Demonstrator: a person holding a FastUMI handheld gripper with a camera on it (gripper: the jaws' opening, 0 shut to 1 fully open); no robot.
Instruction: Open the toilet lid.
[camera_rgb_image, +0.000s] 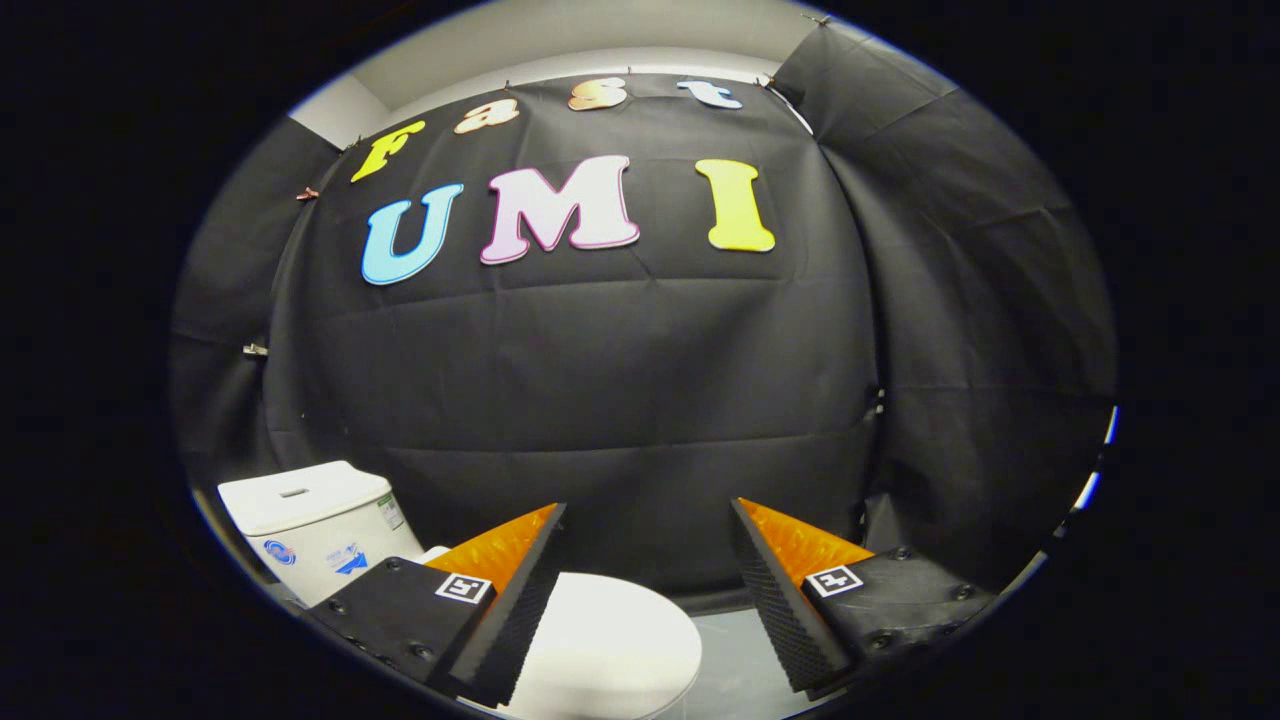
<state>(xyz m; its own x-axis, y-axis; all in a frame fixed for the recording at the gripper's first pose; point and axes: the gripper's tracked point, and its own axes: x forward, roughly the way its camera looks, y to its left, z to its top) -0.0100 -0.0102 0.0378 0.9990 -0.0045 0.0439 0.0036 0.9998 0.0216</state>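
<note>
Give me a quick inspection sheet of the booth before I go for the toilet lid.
Surface: pale floor beside the toilet.
Job's things: white toilet lid down, closed; tank behind it.
Clutter: nothing seen.
Grippers: gripper open, fingers wide apart, above the lid, not touching it.
Cables: nothing seen.
Surroundings: black cloth wall behind and to the sides.
</note>
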